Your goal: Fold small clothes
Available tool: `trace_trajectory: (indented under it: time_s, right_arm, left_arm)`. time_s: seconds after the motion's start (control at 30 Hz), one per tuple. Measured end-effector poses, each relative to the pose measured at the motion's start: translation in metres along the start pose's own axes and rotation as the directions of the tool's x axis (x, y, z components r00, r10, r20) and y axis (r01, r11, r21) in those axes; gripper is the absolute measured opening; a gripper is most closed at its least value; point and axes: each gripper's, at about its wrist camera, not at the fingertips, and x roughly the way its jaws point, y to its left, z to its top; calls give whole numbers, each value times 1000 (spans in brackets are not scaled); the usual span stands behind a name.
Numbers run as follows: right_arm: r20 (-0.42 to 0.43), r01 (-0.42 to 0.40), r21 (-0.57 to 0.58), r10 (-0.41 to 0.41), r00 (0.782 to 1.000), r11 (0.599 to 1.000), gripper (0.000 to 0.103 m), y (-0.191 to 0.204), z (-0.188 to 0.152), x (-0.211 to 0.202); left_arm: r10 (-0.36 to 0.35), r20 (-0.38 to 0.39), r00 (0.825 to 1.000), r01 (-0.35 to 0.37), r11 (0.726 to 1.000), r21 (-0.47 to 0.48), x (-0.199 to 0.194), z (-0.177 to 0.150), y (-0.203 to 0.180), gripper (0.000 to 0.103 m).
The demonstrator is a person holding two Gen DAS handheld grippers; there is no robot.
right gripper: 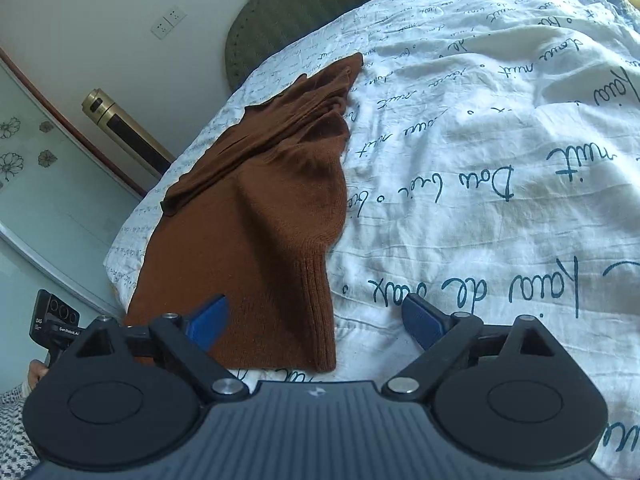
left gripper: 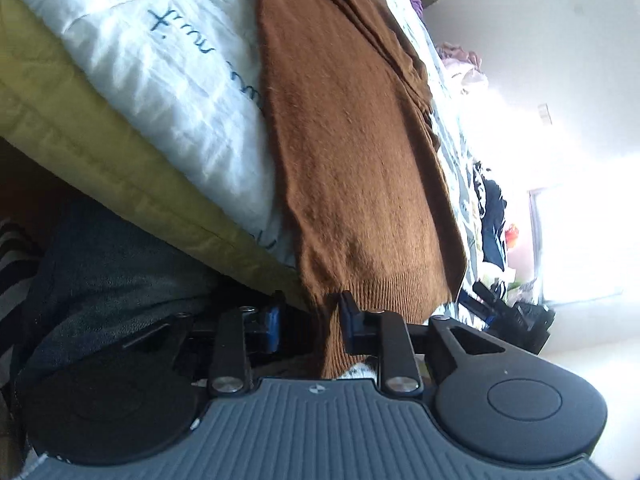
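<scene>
A brown knit sweater (right gripper: 256, 216) lies on a white bed sheet with blue handwriting (right gripper: 480, 160), its ribbed hem nearest me. It also shows in the left wrist view (left gripper: 348, 140), hanging over the bed edge. My left gripper (left gripper: 310, 316) has the sweater's hem corner between its fingers, which stand partly closed around the fabric. My right gripper (right gripper: 316, 320) is open wide just above the hem's right corner, holding nothing. The left gripper also shows in the right wrist view (right gripper: 56, 328) at the lower left.
A green mattress edge (left gripper: 100, 152) runs under the sheet. A pile of other clothes (left gripper: 492, 216) lies further along the bed. A gold tower fan (right gripper: 120, 128) stands by the wall. A green headboard (right gripper: 288, 12) is beyond the sweater.
</scene>
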Motion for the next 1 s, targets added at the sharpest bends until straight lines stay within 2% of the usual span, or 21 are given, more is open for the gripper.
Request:
trace_trajectory:
  time_s: [0.07,0.13,0.27,0.3,0.33,0.37,0.4,0.47,0.5,0.57,0.7,0.87,1.0]
  right_arm:
    - [9,-8,9,8,1000,1000,94,-1,-1,2]
    - [14,-14,7,14,1000,1000,94,-1,-2,1]
    - [6,-26,-3,26,1000,1000,94,1,-7,-5]
    - [9,-26,-10,26,1000,1000,94,2,-9,-6]
    - [11,-30,-16,30,999,999,93,3,-11,-7]
    - [13,-29,-21,30,999,999,93,3,-13,-6]
    - [17,-28,-28,28,999,999,89,4,-14,-7]
    - [22,-22,-39,23,999,999,48,7,-16,-7]
    - [18,-15,-38,16,1000,999,7,7,-16,-6]
    - [18,20,-51,-19,1000,999,6,9,-17,-2]
    - [46,15,-65,-12,999,998,6,19,-20,-6]
    - [109,11,-84,-2,994,996,6,37,-13,-19]
    - [149,0,-108,16,989,994,6,51,-6,-27]
  left_arm:
    - [-18,12,1000,19,999,-30,0,2,6,31]
    - [-31,-15,999,31,999,-36,1,2,6,26]
    - [-33,-55,998,34,999,6,2,-8,-6,25]
    - [-28,-59,998,29,999,19,3,-9,-9,14]
    - [-26,-61,998,28,999,36,3,-10,-12,8]
    - [-19,-58,998,22,998,52,3,-12,-15,4]
    - [-12,-51,999,15,998,67,2,-13,-18,4]
    - [0,-45,999,4,997,84,-2,-15,-22,4]
    - [6,-39,999,-2,995,96,-3,-15,-24,3]
    - [16,-21,1000,-14,993,114,-7,-18,-29,3]
    - [-12,17,1000,9,990,139,-20,-18,-34,3]
    - [-110,71,991,98,982,159,-42,-17,-42,3]
    - [-144,114,983,125,979,162,-57,-14,-44,3]
